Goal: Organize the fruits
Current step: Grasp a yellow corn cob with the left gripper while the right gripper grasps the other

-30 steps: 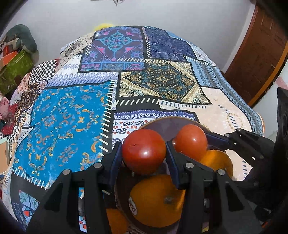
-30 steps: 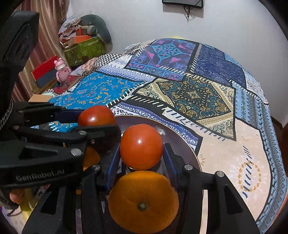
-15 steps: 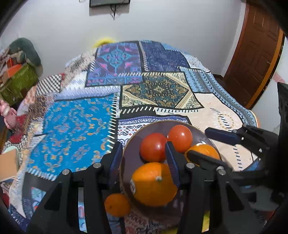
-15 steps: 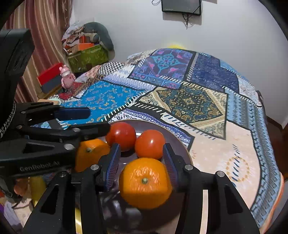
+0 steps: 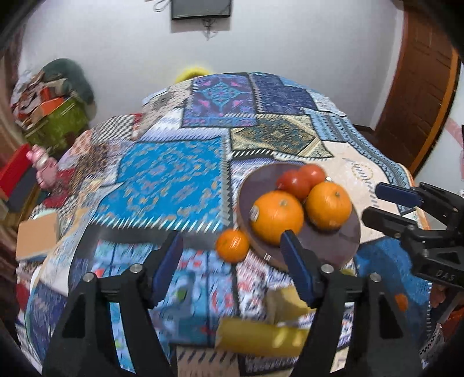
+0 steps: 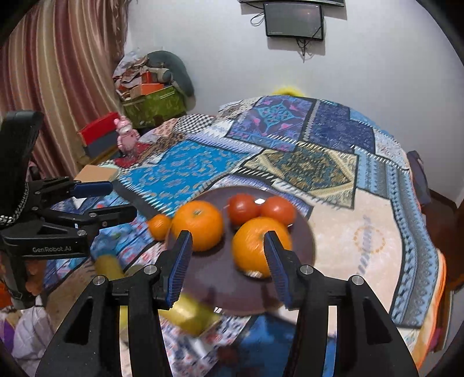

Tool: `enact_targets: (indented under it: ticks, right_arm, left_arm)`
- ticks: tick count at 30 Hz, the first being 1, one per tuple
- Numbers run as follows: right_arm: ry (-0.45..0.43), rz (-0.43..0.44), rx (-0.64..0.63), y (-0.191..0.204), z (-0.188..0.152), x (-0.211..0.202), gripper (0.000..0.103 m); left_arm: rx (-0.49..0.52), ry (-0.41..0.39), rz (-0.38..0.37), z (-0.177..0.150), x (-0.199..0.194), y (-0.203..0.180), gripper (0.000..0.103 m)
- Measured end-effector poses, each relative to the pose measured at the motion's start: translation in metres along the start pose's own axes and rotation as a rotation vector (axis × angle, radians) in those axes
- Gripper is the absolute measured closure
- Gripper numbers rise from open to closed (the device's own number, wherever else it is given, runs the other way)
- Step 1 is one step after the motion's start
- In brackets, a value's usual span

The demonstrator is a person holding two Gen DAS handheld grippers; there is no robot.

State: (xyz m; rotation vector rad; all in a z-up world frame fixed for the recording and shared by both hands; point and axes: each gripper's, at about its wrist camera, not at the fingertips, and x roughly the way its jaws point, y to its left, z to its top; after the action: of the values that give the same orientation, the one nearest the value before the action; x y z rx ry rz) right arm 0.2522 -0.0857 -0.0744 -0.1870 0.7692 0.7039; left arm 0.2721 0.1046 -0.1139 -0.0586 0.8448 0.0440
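A dark plate (image 5: 327, 246) sits on the patchwork cloth (image 5: 174, 179) and carries four fruits: two oranges (image 5: 277, 216) side by side at the near side, touching or nearly so, and two tomatoes (image 5: 293, 182) pressed together behind them, toward the far rim. One of the oranges bears a small sticker on its left face. A smaller orange fruit, a mandarin (image 5: 233, 245), lies on the cloth just beside the plate's left edge, off the plate. In front of the plate, close to the cameras, blurred yellow fruit (image 5: 258, 336) lies on the cloth; its kind cannot be told. The left gripper (image 5: 232, 261) hangs above the cloth near the plate's left front, its blue-padded jaws spread wide with nothing between them. The right gripper (image 6: 226, 258) hangs over the plate's front edge, jaws likewise spread wide and holding nothing. Beyond the plate, past the cloth's far left corner, stand a pink figurine (image 6: 126, 137) and a green box (image 6: 153, 105) piled with clutter by a striped curtain (image 6: 58, 72); a dark screen (image 6: 293, 19) hangs on the white wall.
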Motion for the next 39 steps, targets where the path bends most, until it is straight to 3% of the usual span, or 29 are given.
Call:
enact_targets:
  ticks: [6,14,20,33,39]
  right_arm:
    - [0.028,0.039,-0.003,0.009,-0.022,-0.002,0.055]
    - [0.102,0.081,-0.004,0.012,-0.035,0.022,0.054]
    - [0.147,0.119,-0.03,0.022,-0.042,0.035,0.054]
    - [0.184,0.153,-0.095,0.032,-0.044,0.047,0.046]
    - [0.227,0.157,-0.133,0.036,-0.047,0.043,0.048]
  left_arm:
    - [-0.009,0.037,0.006,-0.038,-0.004,0.0,0.028]
    - [-0.028,0.103,-0.043,-0.067,0.007,-0.015,0.025]
    - [-0.025,0.097,-0.005,-0.077,0.012,-0.02,0.014]
    - [-0.089,0.134,-0.098,-0.085,0.01,-0.011,0.012]
    - [-0.043,0.124,-0.095,-0.086,0.008,-0.015,0.012]
